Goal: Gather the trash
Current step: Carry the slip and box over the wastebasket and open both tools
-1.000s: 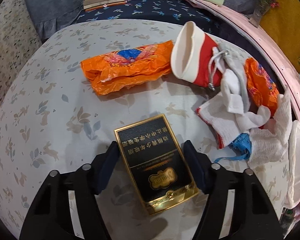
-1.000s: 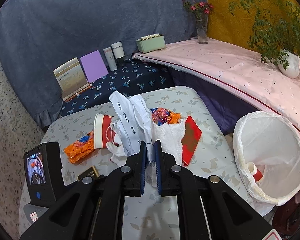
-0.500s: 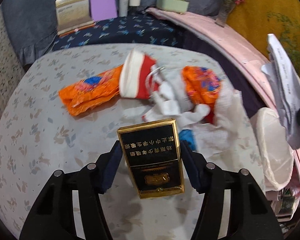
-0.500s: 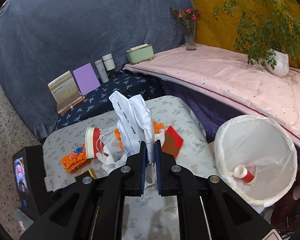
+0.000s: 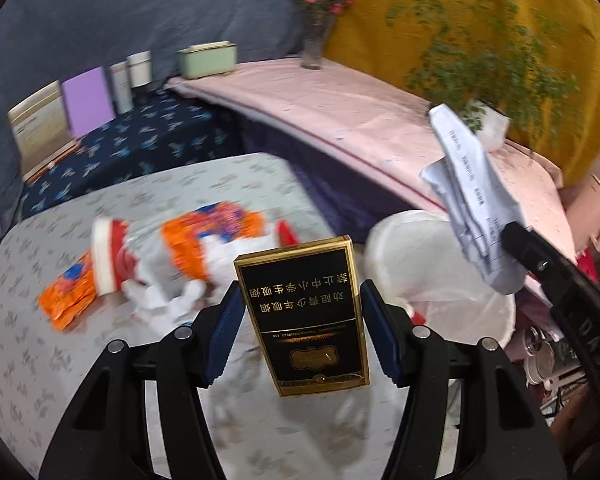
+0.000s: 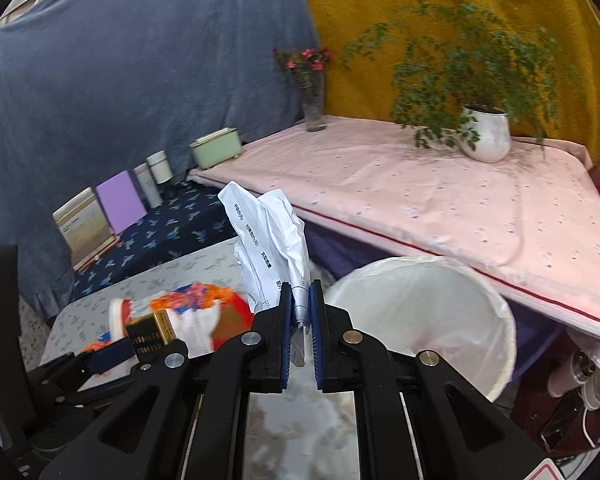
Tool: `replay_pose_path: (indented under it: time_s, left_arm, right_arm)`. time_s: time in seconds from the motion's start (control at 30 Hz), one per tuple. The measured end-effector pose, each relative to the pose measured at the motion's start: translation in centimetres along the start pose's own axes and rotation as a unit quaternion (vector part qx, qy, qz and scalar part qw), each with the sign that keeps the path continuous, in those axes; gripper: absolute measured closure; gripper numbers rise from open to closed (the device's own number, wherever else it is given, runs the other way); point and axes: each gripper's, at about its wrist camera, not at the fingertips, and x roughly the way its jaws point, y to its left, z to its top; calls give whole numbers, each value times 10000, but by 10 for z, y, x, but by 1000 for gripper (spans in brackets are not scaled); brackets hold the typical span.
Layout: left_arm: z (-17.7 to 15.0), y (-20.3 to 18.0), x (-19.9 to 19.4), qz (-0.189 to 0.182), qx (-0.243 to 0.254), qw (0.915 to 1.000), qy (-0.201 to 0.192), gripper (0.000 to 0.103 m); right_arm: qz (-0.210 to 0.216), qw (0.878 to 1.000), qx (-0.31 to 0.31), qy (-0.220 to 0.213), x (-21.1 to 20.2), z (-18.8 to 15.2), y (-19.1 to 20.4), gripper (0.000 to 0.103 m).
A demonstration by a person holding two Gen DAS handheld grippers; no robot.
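Black box [image 5: 305, 317] lifted off table, bin [image 6: 428, 312] interior only in right view

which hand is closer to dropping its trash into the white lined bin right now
Probably the right. The right gripper holds its crumpled paper right beside the bin rim. The left gripper, holding the black box, is farther back over the table.

You've got two grippers: left gripper [image 5: 300, 320], right gripper [image 6: 300, 320]. One black-gold box [image 5: 304, 316], one crumpled paper [image 6: 272, 240], one bin [image 6: 504, 320]. Two orange wrappers [image 5: 66, 300] [image 5: 216, 224], one red-white cup [image 5: 108, 256]. One vase [image 6: 313, 104], one potted plant [image 6: 486, 136], one green box [image 6: 216, 152].
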Motion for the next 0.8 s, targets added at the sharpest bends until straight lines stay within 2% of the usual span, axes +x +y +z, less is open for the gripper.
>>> replay_pose_path:
  time_s: [0.27,0.43,0.57,0.8]
  left_arm:
    - [11,-71,19,-710,630,9955,13,47]
    - [8,-108,33,-959,1026,9901,17,46]
    - [4,-129,43,-968,1280,9870,29,46]
    - [2,-139,53,-1001,1363,9856,53,46]
  right_arm:
    - [-467,9982,389,13,-3,-2,-64,94]
    - [-675,9960,582,75,-1,-6,-93,94]
    - [-800,9945,669,127,2,-7,-110,94]
    - [-875,9932,751,182,10,-8,-124,93]
